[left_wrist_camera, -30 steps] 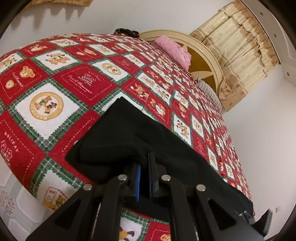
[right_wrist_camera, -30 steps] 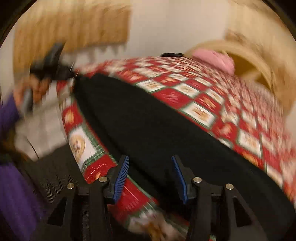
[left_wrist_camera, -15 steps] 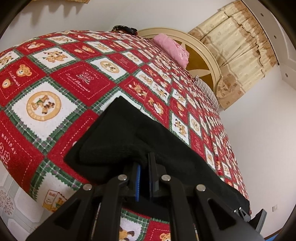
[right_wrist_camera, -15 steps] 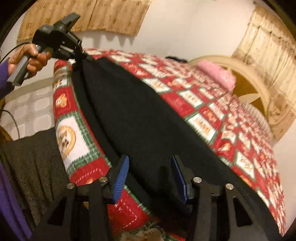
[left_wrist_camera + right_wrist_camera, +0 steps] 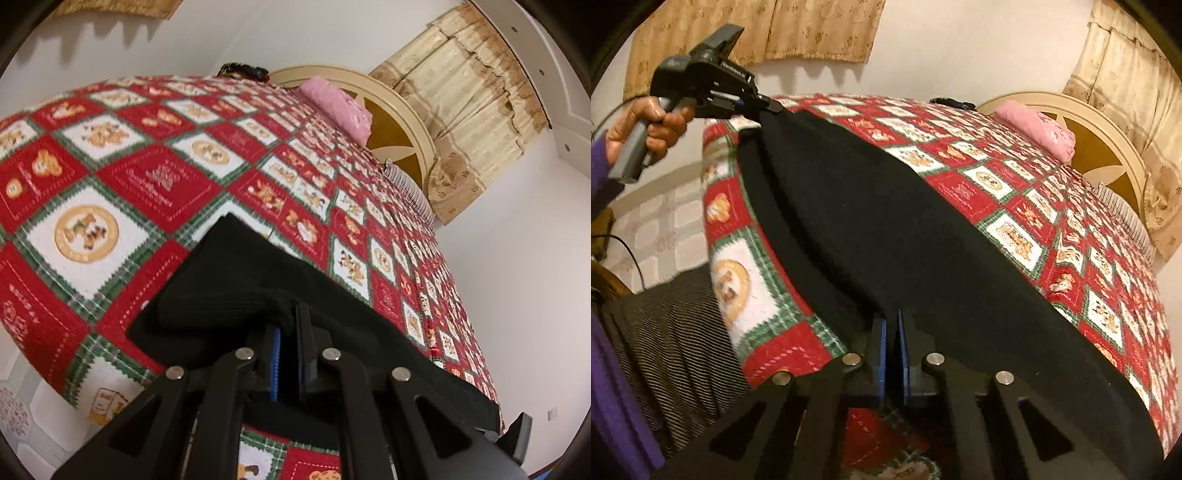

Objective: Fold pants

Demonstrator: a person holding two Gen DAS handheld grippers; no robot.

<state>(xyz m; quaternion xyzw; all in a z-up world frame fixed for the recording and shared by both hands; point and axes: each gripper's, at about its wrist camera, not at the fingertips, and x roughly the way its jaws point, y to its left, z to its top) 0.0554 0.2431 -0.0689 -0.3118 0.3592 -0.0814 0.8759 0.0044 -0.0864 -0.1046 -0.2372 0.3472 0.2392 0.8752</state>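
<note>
Left claw [image 5: 288, 332]: black, blue-padded, clenched on a bunched end of the black knit fabric pants [image 5: 236, 291], at the near-left edge of the bed. Pants: stretched flat along the near edge of the red, white and green bear-print patchwork quilt [image 5: 155, 184] covering the bed. Right claw [image 5: 892, 332]: pads pressed together, grasping the opposite end of the pants. Pink folded cloth [image 5: 1038, 129]: on the quilt against the cream round wooden headboard [image 5: 1108, 147]. Beige patterned curtains [image 5: 469, 96]: far right.
</note>
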